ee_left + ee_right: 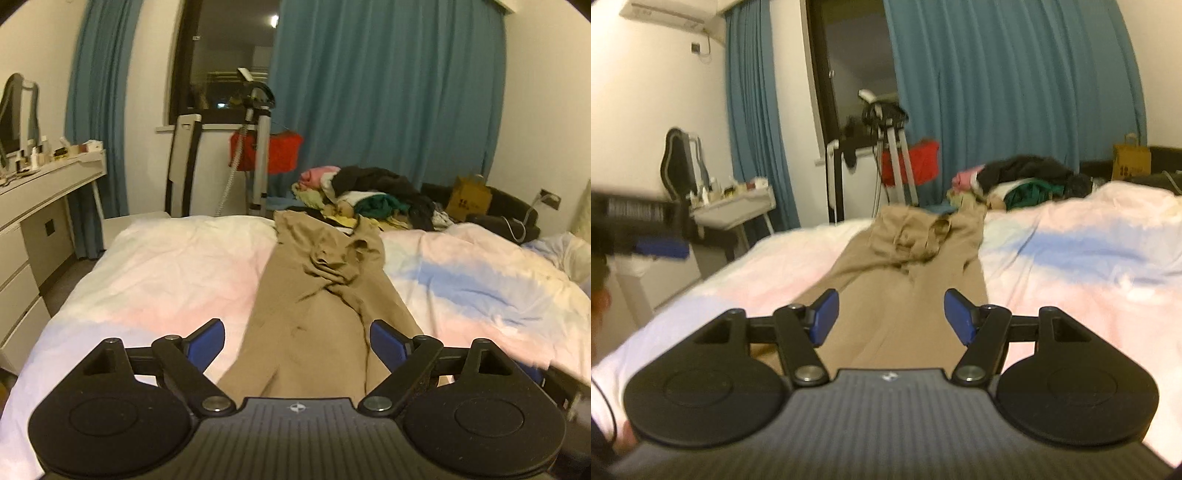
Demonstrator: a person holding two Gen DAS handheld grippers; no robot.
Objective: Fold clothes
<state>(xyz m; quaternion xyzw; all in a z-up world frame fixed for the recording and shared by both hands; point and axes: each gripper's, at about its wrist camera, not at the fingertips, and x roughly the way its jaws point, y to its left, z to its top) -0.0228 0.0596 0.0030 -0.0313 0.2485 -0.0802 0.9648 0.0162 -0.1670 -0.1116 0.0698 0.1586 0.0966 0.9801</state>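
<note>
Lying on the bed [155, 266], tan trousers [325, 295] stretch beyond both gaping grippers.

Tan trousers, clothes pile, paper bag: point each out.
tan trousers [317, 317], left wrist view, on the flat leg fabric below the crumpled waist.
clothes pile [369, 184], left wrist view, on the dark garment on top.
paper bag [1131, 159], right wrist view, on its brown front face.

A bed [166, 266] covered with a rumpled pastel duvet in white, pink and blue. Tan trousers [317, 314] lie lengthwise down its middle, bunched toward the far end. A heap of mixed clothes [373, 195] sits at the far edge.
</note>
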